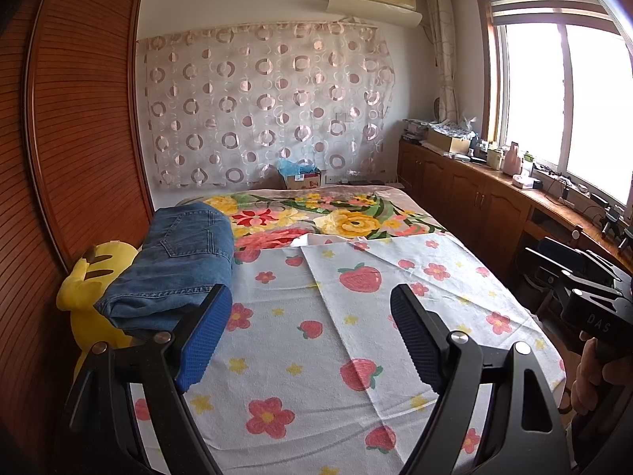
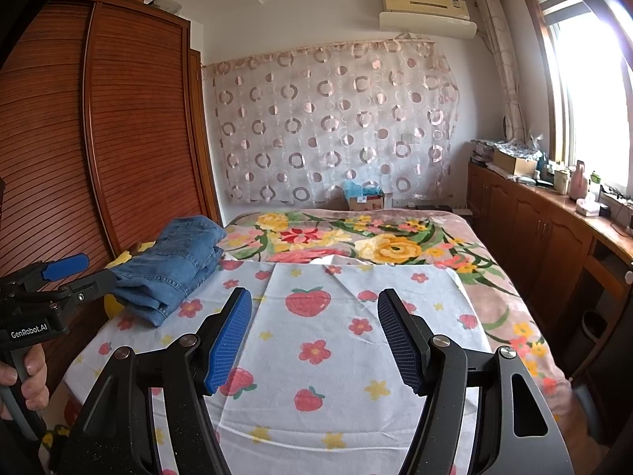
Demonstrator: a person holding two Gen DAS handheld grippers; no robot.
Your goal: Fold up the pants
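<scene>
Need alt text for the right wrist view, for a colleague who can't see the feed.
The right gripper hovers with open, empty jaws above a strawberry-print sheet spread on a bed. Folded blue jeans lie at the sheet's far left corner, beside a wooden slatted wardrobe. The left gripper, held in a hand, shows at the left edge.

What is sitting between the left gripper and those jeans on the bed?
Nothing visible. The left gripper hangs open just beside the folded jeans, which lie partly on a yellow plush toy at the bed's edge.
</scene>
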